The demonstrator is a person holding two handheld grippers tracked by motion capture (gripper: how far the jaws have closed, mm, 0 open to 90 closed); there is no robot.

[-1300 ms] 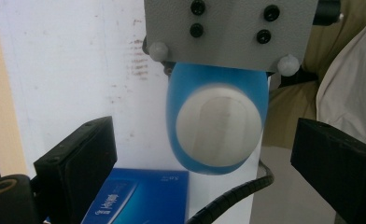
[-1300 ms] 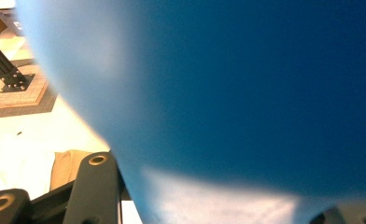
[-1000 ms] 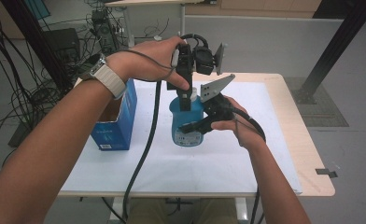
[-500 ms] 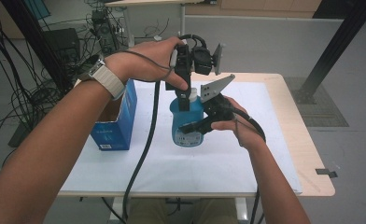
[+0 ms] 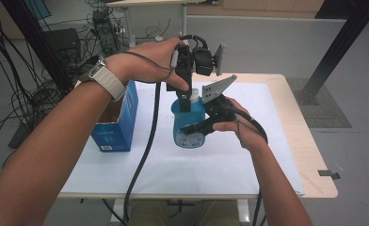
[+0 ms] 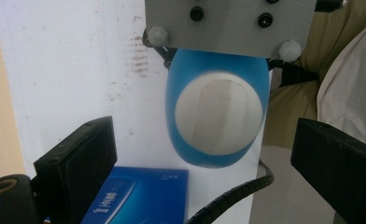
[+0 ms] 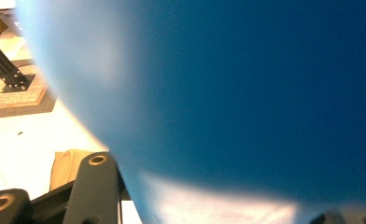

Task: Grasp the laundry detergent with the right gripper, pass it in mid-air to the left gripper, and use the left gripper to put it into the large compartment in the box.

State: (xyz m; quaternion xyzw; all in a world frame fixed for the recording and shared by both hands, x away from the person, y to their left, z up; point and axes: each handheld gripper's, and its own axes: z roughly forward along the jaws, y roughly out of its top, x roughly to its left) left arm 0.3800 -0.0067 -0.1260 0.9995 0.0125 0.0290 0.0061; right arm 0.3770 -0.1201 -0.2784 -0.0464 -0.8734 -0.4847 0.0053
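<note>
The table (image 5: 286, 160) is the largest thing in the high view: a pale wooden top with most of its surface under a white sheet (image 5: 206, 165), set on a grey floor with a tangle of black cables at the far left. On the left part of the sheet stands an open blue carton (image 5: 114, 125), its top flaps up. Right of it, near the middle of the table, a blue bottle (image 5: 188, 123) with a white cap (image 5: 195, 92) stands upright, a printed label on its near face. The right claw (image 5: 192, 128) comes in from the right at the height of the bottle's body and is closed on the blue bottle, its black jaws pressed against the body; in the right gripper view the blue wall of the bottle (image 7: 246, 93) sits hard up against the lens, with one black jaw at the lower left. The left claw (image 5: 185, 101) hangs straight down over the bottle from the far side, held in a hand that wears a pale watch strap, and its jaws are spread wide apart with nothing between the pads. In the left gripper view the two black jaws stand well clear at either side of the white cap (image 6: 217, 115), which is seen from above, with the blue shoulders of the bottle (image 6: 218, 67) around it and the carton (image 6: 139, 196) below. The grey plate of the right claw lies just beyond the cap in that view.
</note>
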